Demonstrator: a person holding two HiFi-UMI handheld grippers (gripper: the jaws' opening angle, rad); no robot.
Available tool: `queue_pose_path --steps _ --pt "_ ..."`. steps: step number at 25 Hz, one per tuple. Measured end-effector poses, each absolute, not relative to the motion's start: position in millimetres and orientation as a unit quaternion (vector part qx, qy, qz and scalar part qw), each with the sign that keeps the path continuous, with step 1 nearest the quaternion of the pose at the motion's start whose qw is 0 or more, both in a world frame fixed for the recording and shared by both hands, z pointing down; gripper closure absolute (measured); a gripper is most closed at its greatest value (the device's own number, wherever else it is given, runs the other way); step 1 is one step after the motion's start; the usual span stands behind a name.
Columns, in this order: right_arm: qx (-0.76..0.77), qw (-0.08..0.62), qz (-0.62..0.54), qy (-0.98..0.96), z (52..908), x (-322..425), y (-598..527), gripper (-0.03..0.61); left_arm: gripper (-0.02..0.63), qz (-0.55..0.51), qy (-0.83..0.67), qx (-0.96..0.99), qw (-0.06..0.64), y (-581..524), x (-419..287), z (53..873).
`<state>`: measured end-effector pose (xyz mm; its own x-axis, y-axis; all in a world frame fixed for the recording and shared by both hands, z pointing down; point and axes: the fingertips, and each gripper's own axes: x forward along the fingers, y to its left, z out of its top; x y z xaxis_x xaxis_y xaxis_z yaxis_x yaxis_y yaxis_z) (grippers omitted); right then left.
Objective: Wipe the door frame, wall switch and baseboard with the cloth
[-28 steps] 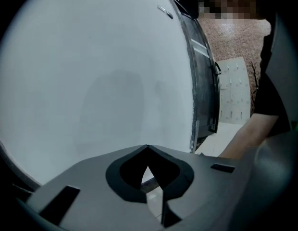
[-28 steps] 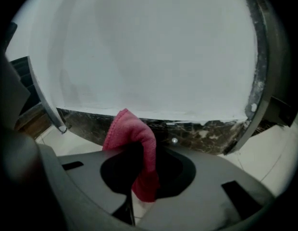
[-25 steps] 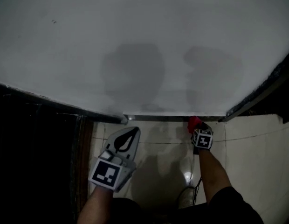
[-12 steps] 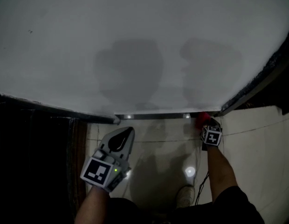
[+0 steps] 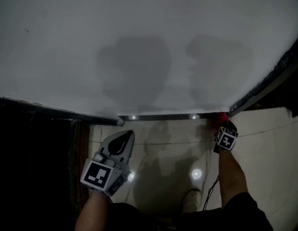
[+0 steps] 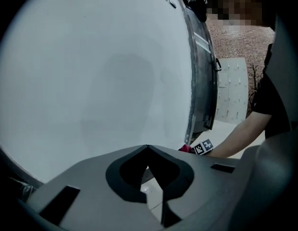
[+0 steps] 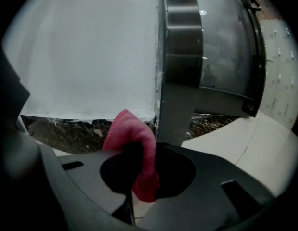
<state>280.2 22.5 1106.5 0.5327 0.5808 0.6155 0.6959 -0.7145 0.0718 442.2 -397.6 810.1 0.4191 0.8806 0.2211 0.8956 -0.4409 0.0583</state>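
A pink-red cloth [image 7: 137, 141] is bunched between the jaws of my right gripper [image 7: 141, 163], which is shut on it. In the head view that right gripper [image 5: 222, 122] holds the cloth [image 5: 220, 116] low against the right end of the dark baseboard [image 5: 158, 116], right beside the foot of the metal door frame [image 5: 264, 88]. The right gripper view shows the marbled baseboard [image 7: 67, 129] to the left and the steel door frame [image 7: 181, 57] straight ahead. My left gripper [image 5: 125, 136] hovers over the floor, shut with nothing in it, well left of the cloth. No wall switch is visible.
A plain white wall [image 5: 139, 42] fills most of the head view. Pale floor tiles [image 5: 163, 153] lie below it. A dark opening [image 5: 38, 167] is at the left. A shoe [image 5: 190, 201] and a thin cable [image 5: 210, 189] are near the right arm.
My right gripper has slid the cloth rightward along the baseboard up to the door frame. The left gripper has drifted slightly left and down.
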Motion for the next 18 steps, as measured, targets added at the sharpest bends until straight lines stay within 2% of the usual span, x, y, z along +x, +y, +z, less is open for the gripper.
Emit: queue_pose_path --steps 5,10,14,18 --pt "-0.882 0.086 -0.324 -0.332 1107 287 2 0.520 0.620 -0.121 -0.512 -0.850 0.020 -401 447 807" --pt "-0.918 0.026 -0.349 -0.189 1115 344 -111 0.520 0.620 -0.110 -0.503 -0.856 -0.031 -417 456 790" --pt "-0.943 -0.011 -0.330 -0.053 1108 402 -220 0.520 0.620 -0.092 -0.510 -0.855 0.009 -424 448 785" --pt "-0.951 -0.004 -0.310 0.023 1100 439 -299 0.520 0.620 -0.096 -0.504 -0.858 0.020 -441 448 786"
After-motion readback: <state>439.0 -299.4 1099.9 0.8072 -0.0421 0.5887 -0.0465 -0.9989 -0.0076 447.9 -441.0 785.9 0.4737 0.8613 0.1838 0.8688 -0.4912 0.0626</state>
